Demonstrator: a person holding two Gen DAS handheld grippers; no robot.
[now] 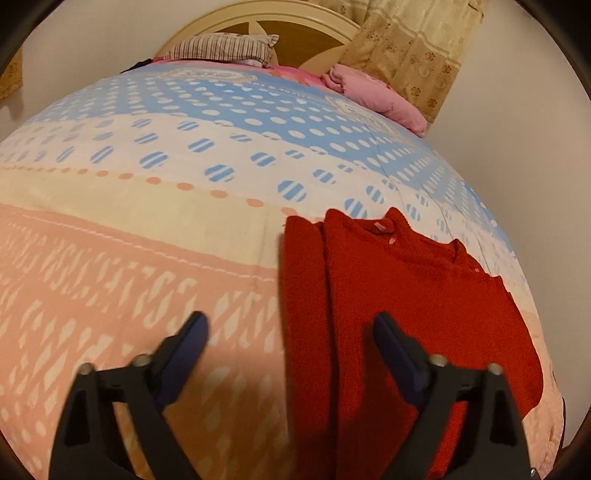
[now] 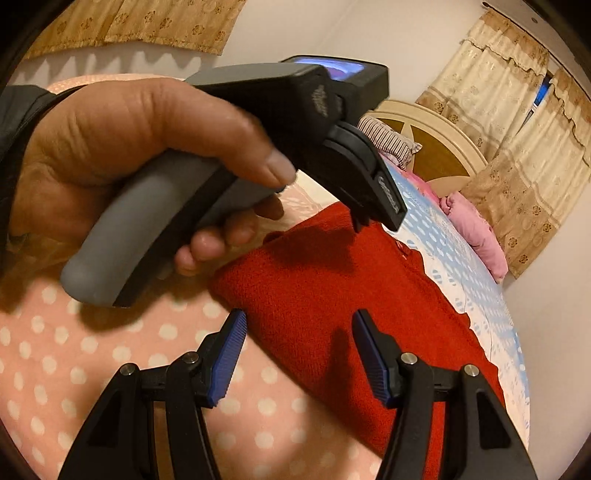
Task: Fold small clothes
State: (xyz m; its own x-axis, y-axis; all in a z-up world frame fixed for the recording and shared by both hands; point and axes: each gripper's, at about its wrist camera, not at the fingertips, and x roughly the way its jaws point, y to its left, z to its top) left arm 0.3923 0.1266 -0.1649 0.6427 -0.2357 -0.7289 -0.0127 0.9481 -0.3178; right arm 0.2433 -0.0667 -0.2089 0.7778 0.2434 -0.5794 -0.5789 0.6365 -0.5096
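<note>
A small red knit sweater [image 1: 406,295] lies flat on the patterned bedspread [image 1: 147,240], its left side folded in along a straight edge. My left gripper [image 1: 291,325] hangs open just above that folded edge, one blue pad over the bedspread and the other over the red knit; nothing is gripped. In the right wrist view the sweater [image 2: 332,295] runs diagonally. My right gripper [image 2: 299,325] is open over its near corner with nothing between the pads. A hand [image 2: 129,155] holds the left gripper's grey handle above the sweater.
A striped pillow [image 1: 225,50] and a pink bundled blanket [image 1: 376,96] sit by the cream headboard [image 1: 280,22]. Floral curtains [image 2: 517,147] hang at the right. The bed's right edge runs close beside the sweater.
</note>
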